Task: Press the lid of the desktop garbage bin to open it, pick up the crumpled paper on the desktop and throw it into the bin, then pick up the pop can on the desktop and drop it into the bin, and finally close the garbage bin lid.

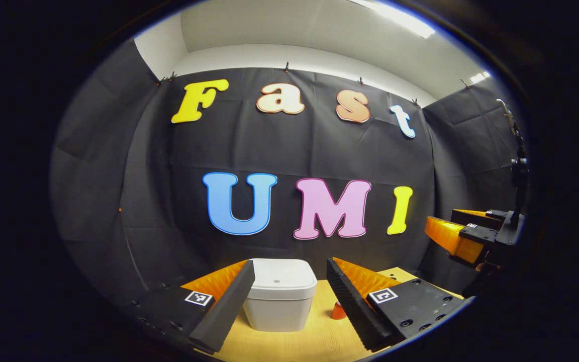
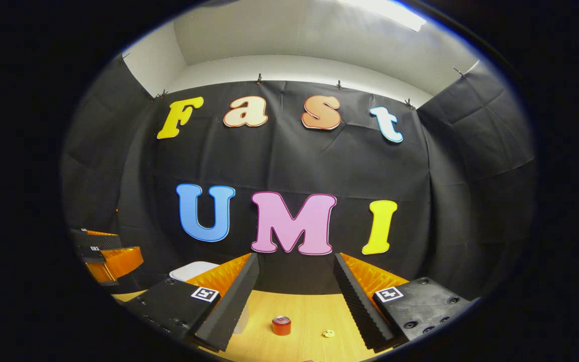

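A: Which step are you at now?

B: I think I am at the very first one. The bin (image 1: 280,300) stands on the table (image 1: 289,342) with its lid (image 1: 282,275) flat and closed, so the press to open it is not yet done.

A: And your two tools?

B: My left gripper (image 1: 289,306) has its fingers spread wide and holds nothing; in the left gripper view the bin sits between them, farther ahead. My right gripper (image 2: 294,304) is also wide and empty. In the right gripper view the can (image 2: 281,325) stands upright on the table ahead, between the fingers but well apart from them.

A: What does the next move ask for?

B: In my judgement, one gripper must come down over the lid and push on its top, straight and not too hard, so the light bin does not slide.

A: How many things do you count?

B: One bin, one can, two grippers. In the right gripper view, there is one small pale yellow piece (image 2: 328,333) just right of the can. It may be the paper, but it is too small to tell.
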Available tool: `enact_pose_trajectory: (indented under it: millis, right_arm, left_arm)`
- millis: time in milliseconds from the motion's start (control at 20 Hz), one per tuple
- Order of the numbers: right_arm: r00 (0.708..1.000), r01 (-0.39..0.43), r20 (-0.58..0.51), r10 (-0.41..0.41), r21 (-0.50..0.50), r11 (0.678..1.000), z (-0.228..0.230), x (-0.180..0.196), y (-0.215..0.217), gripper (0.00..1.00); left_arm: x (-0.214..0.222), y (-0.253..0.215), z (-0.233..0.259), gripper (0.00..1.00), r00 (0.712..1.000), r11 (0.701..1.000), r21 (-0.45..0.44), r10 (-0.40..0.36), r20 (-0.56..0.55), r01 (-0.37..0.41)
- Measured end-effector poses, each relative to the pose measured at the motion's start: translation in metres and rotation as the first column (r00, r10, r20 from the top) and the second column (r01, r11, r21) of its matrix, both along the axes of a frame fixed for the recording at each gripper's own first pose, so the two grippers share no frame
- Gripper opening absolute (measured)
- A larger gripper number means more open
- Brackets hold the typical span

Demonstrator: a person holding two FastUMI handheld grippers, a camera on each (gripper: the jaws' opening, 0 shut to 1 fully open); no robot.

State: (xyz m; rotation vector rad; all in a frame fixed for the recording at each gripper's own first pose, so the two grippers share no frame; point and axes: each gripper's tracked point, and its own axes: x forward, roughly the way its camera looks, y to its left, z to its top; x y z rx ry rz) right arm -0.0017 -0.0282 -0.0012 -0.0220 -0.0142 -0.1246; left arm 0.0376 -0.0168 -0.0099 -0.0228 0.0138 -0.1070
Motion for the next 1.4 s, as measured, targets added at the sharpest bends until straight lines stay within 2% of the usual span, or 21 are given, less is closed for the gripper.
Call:
enact_pose_trajectory:
  millis: [250,550,750,800,850,950,1000,1050,1150,1200,1250,1300,1400]
  right_arm:
    - [0.999,0.024,-0.026,-0.024,-0.01,1.0,-0.01,0.0,-0.009,0.96]
    - [0.997,0.046,-0.062,-0.046,-0.002,0.999,-0.029,0.015,-0.023,0.96]
    - [0.994,0.063,-0.085,-0.061,0.012,0.998,-0.043,0.037,-0.037,0.96]
    - [0.994,0.067,-0.09,-0.065,0.02,0.998,-0.047,0.042,-0.041,0.96]
    - [0.993,0.072,-0.096,-0.069,0.025,0.997,-0.051,0.046,-0.045,0.96]
    - [0.991,0.082,-0.107,-0.079,0.02,0.996,-0.06,0.054,-0.056,0.96]
    - [0.99,0.087,-0.114,-0.085,0.012,0.996,-0.063,0.057,-0.061,0.96]
    - [0.989,0.092,-0.119,-0.091,0.003,0.996,-0.067,0.06,-0.067,0.96]
    - [0.988,0.095,-0.125,-0.094,0.006,0.995,-0.072,0.067,-0.075,0.96]
    - [0.987,0.096,-0.129,-0.094,0.008,0.995,-0.075,0.071,-0.079,0.96]
    - [0.987,0.096,-0.133,-0.095,0.005,0.995,-0.079,0.073,-0.082,0.96]
    - [0.986,0.095,-0.137,-0.095,-0.001,0.995,-0.081,0.076,-0.085,0.96]
    - [0.986,0.089,-0.14,-0.089,-0.007,0.996,-0.086,0.083,-0.09,0.96]
  left_arm:
    - [0.023,-0.005,-0.006,0.97,0.999,0.999,0.002,-0.038,-0.014,0.038]
    - [0.063,0.006,-0.02,0.94,0.997,0.999,0.0,-0.048,-0.06,0.048]
    - [0.095,0.01,-0.035,0.81,0.993,0.998,0.02,-0.057,-0.106,0.059]
    - [0.103,0.011,-0.04,0.73,0.992,0.998,0.02,-0.056,-0.115,0.059]
    - [0.111,0.011,-0.043,0.7,0.99,0.998,0.013,-0.057,-0.128,0.059]
    - [0.125,0.01,-0.051,0.57,0.987,0.999,-0.007,-0.051,-0.152,0.05]
    - [0.132,0.009,-0.055,0.45,0.986,0.999,-0.014,-0.049,-0.16,0.047]
    - [0.138,0.011,-0.059,0.41,0.985,0.999,-0.013,-0.037,-0.167,0.036]
    - [0.151,0.021,-0.063,0.24,0.984,1.0,0.002,0.015,-0.179,-0.015]
    - [0.158,0.023,-0.072,0.12,0.98,1.0,-0.009,0.028,-0.197,-0.03]
    - [0.164,0.019,-0.079,0.07,0.973,0.999,-0.041,0.008,-0.229,-0.017]
    - [0.167,0.012,-0.088,0.06,0.965,0.997,-0.075,-0.023,-0.261,0.004]
    - [0.179,0.014,-0.105,0.06,0.954,0.997,-0.071,-0.031,-0.299,0.01]
